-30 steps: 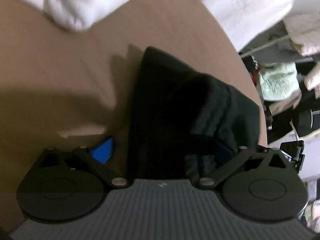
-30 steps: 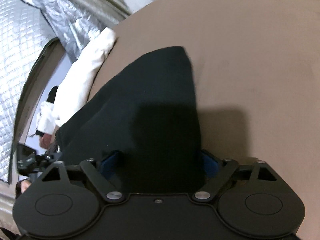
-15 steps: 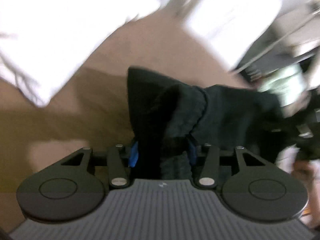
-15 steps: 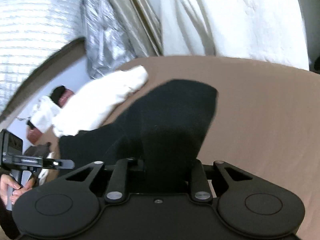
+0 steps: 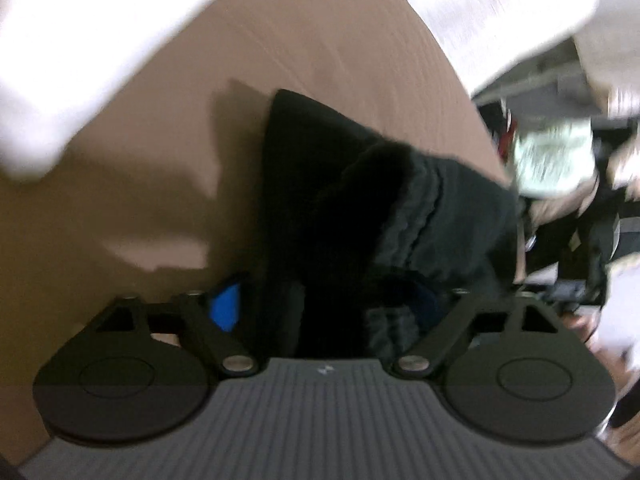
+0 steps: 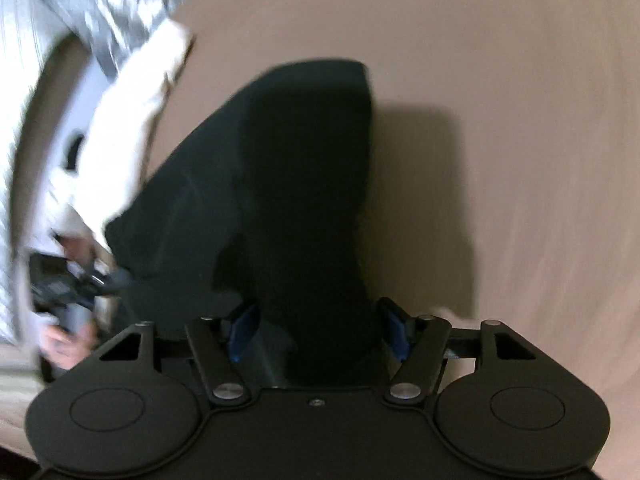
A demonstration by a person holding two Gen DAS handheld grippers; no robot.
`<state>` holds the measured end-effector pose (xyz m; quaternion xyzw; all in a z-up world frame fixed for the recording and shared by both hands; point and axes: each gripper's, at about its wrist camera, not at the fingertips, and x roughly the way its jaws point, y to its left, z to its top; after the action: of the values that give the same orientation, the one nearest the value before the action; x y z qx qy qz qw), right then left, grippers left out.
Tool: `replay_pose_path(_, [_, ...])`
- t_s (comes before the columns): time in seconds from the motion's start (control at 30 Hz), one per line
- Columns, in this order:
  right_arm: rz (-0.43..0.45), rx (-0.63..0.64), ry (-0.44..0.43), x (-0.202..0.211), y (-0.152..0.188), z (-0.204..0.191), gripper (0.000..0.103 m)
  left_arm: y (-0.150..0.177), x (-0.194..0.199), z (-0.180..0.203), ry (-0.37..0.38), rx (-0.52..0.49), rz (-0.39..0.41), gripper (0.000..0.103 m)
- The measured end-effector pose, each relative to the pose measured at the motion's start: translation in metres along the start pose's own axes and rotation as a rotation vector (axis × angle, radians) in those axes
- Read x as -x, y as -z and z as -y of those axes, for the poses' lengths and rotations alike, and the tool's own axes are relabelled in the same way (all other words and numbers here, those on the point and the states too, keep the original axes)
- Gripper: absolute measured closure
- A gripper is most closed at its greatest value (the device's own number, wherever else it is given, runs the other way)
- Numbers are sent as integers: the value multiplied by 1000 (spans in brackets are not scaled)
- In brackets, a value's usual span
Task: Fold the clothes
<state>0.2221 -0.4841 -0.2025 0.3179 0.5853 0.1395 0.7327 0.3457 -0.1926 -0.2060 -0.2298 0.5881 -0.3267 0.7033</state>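
Surface: brown sheet (image 5: 320,60), broad and smooth, carrying everything listed.
White bedding: pale bulk (image 5: 60,80) along the far edge of the sheet in the left wrist view; blurred.
Silver quilted cover (image 6: 112,12): beyond the sheet's far left edge in the right wrist view.
White garment (image 6: 132,120): lies along the sheet's left edge, just beside the dark cloth.
Clutter: heap of mixed clothes (image 5: 560,160) past the sheet's right edge; details too blurred to sort.
Black garment (image 6: 288,184): bunched on the sheet near its right edge, a ribbed hem showing in the left wrist view; both ends run in between the grippers' fingers.
Left gripper (image 5: 324,304): jaws have just been opening, now spread wide; cloth between the blue pads (image 5: 226,306), left pad clear of it.
Right gripper (image 6: 320,328): jaws have just been opening, now parted; cloth fills the gap; whether the pads press, cannot tell.
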Motion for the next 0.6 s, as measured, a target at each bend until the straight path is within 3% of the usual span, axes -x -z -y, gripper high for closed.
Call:
replay_pose_path(0.07, [26, -39, -68, -11, 11, 15, 23, 1, -10, 4, 25, 4, 21, 0])
replay_pose_path(0.13, [84, -68, -162, -23, 23, 26, 6, 4, -18, 15, 32, -52, 49, 2])
replay_pose_path(0.17, [126, -84, -185, -24, 28, 26, 5, 3, -23, 18, 48, -82, 65, 20])
replay_pose_path(0.2, [166, -94, -203, -25, 32, 24, 6, 0, -26, 19, 62, -79, 76, 28])
replay_pose_path(0.27, [201, -9, -148, -27, 38, 5, 39, 1, -23, 22, 80, -56, 99, 46])
replay_pose_path(0.3, [208, 53, -92, -27, 40, -9, 61, 2, -19, 25, 87, -62, 114, 49])
replay_pose_path(0.33, [215, 111, -38, -27, 42, -23, 68, 3, -15, 27, 95, -67, 128, 55])
replay_pose_path(0.4, [246, 166, 18, -17, 48, -45, 77, 7, -6, 38, 114, -86, 159, 60])
replay_pose_path(0.47, [276, 224, 75, -6, 55, -68, 79, 11, 3, 52, 102, -134, 194, 62])
replay_pose_path(0.6, [309, 351, 187, 5, 65, -111, 80, 22, 13, 87, -47, -303, 303, 66])
